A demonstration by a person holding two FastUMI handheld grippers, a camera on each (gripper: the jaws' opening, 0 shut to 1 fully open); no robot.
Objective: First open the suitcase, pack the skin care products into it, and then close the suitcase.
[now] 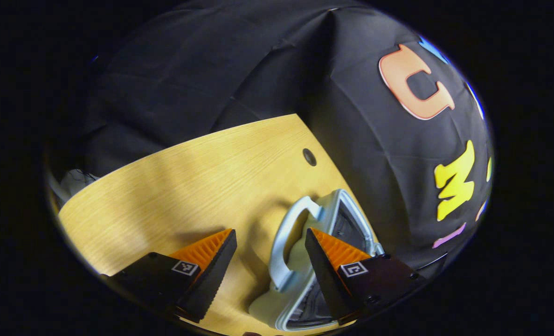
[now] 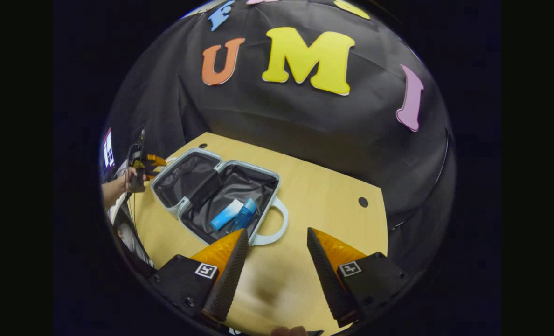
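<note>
A pale suitcase (image 2: 183,207) lies open flat on the wooden table (image 2: 333,210), its dark lining showing. Its nearer half holds a light blue tube (image 2: 225,214) and a blue bottle (image 2: 243,215) side by side. My right gripper (image 2: 277,230) hovers open just short of that half's handle (image 2: 279,224), nothing between its fingers. A hand holds my left gripper (image 2: 148,162) at the outer edge of the other half. In the left gripper view, that gripper (image 1: 270,231) is open with the suitcase (image 1: 347,214) rim's silver handle (image 1: 281,242) lying between its fingers, which do not press it.
The black cloth wall closes in behind the table on both sides. Small round holes (image 2: 363,201) (image 1: 309,157) mark the tabletop. Bare wood (image 1: 174,191) stretches left of the suitcase. A person's forearm (image 2: 114,189) and a lit screen (image 2: 107,149) sit at the far left.
</note>
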